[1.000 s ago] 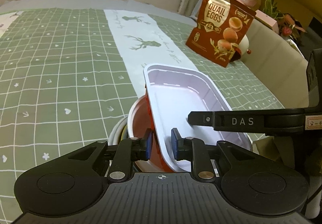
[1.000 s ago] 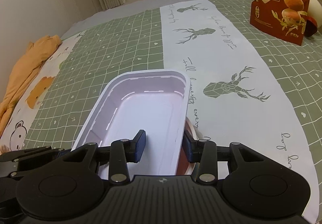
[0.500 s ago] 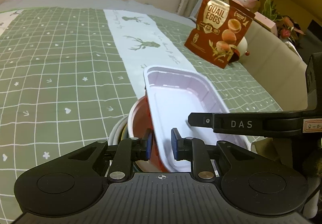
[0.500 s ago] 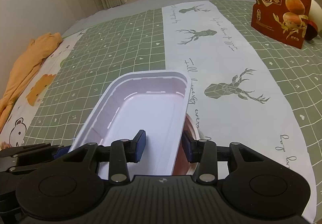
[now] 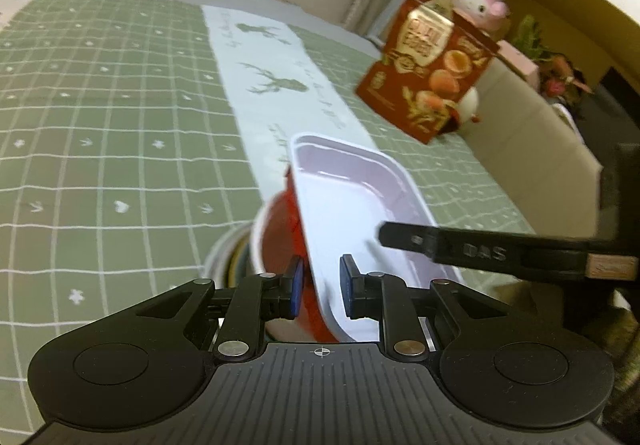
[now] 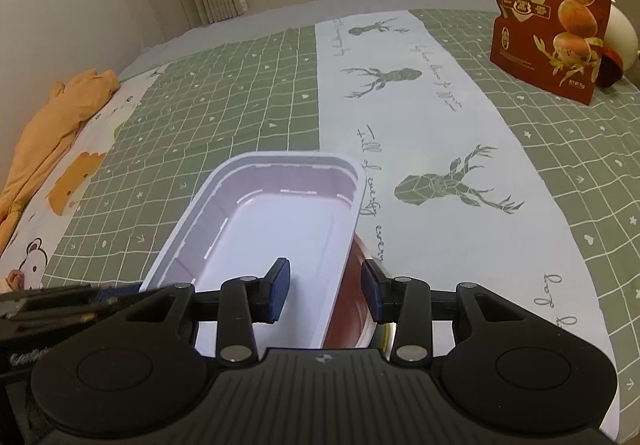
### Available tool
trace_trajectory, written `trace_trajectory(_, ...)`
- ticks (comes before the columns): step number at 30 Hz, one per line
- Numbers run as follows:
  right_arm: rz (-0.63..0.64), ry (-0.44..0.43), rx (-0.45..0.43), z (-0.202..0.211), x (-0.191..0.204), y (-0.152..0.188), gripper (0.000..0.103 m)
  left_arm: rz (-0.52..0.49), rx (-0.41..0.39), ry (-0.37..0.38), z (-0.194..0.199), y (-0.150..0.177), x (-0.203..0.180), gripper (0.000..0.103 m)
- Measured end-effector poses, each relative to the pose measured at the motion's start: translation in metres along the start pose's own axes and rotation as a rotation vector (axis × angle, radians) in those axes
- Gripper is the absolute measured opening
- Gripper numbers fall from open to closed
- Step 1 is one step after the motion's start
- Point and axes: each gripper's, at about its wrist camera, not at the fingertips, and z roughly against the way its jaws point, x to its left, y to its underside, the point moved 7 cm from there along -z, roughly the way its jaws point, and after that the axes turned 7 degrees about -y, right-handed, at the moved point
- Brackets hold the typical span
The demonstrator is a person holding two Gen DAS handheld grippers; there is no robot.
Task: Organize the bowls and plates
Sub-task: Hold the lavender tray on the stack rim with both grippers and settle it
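Left tongs: your jaws sit narrow, straddling the near left rim of the tray. One blue pad is outside the wall, one inside. Contact on the wall is hard to read through the motion blur, so you can't call it a firm grip.
Right tongs: your jaws bracket the tray's right wall, left pad inside on the floor side, right pad outside. A visible gap shows on the outer side. Can't tell if the pads press.
Tray: rectangular, rounded corners, smooth pale lilac-white plastic with a thin rolled rim and shallow ribbed walls. Tilted, it lies on top of the bowl stack, right under both your tongs.
Red bowl: round, glossy red inside, white rim. It sits under the tray, poking out on its left side.
Lower bowl: round and pale-rimmed, nested beneath the red one, only an arc of it visible.
Bed cover: soft fabric, green with a white grid, and a white centre strip printed with grey deer.
Quail egg bag: glossy red foil pouch, upright at the far right.
Orange cloth: crumpled at the left edge.
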Motion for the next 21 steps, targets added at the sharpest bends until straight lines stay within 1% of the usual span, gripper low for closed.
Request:
trace_trajectory(2,-0.001,0.002,-0.002,-0.001,0.0,-0.001,0.039,-0.008,0.002,0.01,0.0,0.001,-0.003,0.021)
trace_trajectory(9,0.005,0.017,-0.004,-0.001,-0.003,-0.001,0.039,0.001,-0.001,-0.016,0.0,0.0,0.001,0.021)
trace_trajectory(12,-0.001,0.014,0.002,0.0,-0.003,0.0,0.039,0.004,0.001,-0.014,-0.002,-0.001,0.003,0.021)
trace_trajectory(14,0.009,-0.004,-0.005,0.004,-0.001,0.0,0.039,0.008,0.005,-0.017,-0.003,-0.001,0.005,0.021)
trace_trajectory(16,0.02,0.0,-0.017,0.008,0.0,-0.001,0.039,0.004,0.001,-0.02,-0.002,-0.001,0.005,0.021)
trace_trajectory(20,0.019,0.005,-0.01,0.009,0.0,0.0,0.039,0.013,-0.001,-0.029,-0.004,-0.002,0.007,0.021)
trace_trajectory(21,0.021,-0.005,-0.009,0.009,0.002,0.001,0.039,0.018,0.003,-0.032,-0.005,-0.002,0.007,0.021)
